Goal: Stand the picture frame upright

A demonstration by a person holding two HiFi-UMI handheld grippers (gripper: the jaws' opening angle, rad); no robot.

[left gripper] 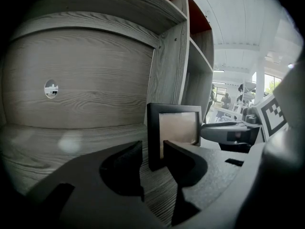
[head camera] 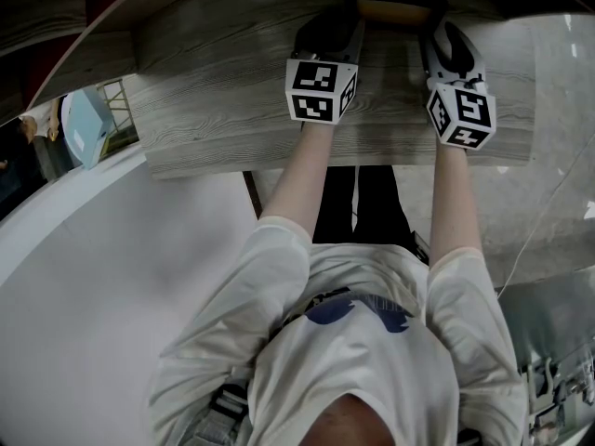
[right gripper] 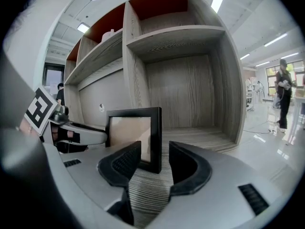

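Note:
The black picture frame (left gripper: pixel 176 128) (right gripper: pixel 131 132) with a pale tan inside stands upright on the grey wood surface (head camera: pixel 223 110). From the head view only its top edge (head camera: pixel 392 9) shows, between the two grippers. My left gripper (left gripper: pixel 152 149) (head camera: pixel 346 17) is open, with the frame's left side in line with the gap between its fingers and no pad pressing on it. My right gripper (right gripper: pixel 155 149) (head camera: pixel 433 24) is open too, with the frame's right side in the gap and free of the pads.
A wooden shelf unit (right gripper: pixel 181 70) with open compartments rises behind the frame. A back panel with a small round hole (left gripper: pixel 51 88) stands to the left. The surface's near edge (head camera: pixel 335 161) runs in front of the person. People (right gripper: pixel 283 94) stand far off to the right.

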